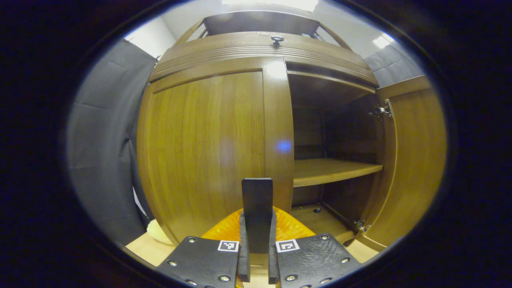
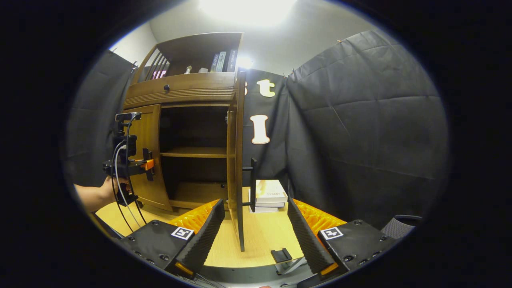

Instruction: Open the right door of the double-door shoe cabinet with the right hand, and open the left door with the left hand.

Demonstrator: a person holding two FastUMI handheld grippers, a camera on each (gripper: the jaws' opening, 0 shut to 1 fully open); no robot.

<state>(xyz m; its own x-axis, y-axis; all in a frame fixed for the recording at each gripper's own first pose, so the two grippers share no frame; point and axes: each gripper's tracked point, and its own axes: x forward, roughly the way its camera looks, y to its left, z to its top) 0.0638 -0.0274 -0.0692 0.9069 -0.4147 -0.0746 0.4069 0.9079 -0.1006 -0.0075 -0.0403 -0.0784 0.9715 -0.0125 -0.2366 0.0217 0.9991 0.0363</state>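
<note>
While our left gripper (image 1: pixel 256 240) pinched the left door's handle (image 1: pixel 257 200) between its closed fingers, ready to pull, the left door (image 1: pixel 208 148) stood shut just ahead. From the right gripper view, our right gripper (image 2: pixel 253 232) spread wide, the open right door (image 2: pixel 236 160) edge-on between its fingers, probably released, above the pale wooden table (image 2: pixel 264 236) amid black cloth walls (image 2: pixel 360 140).
</note>
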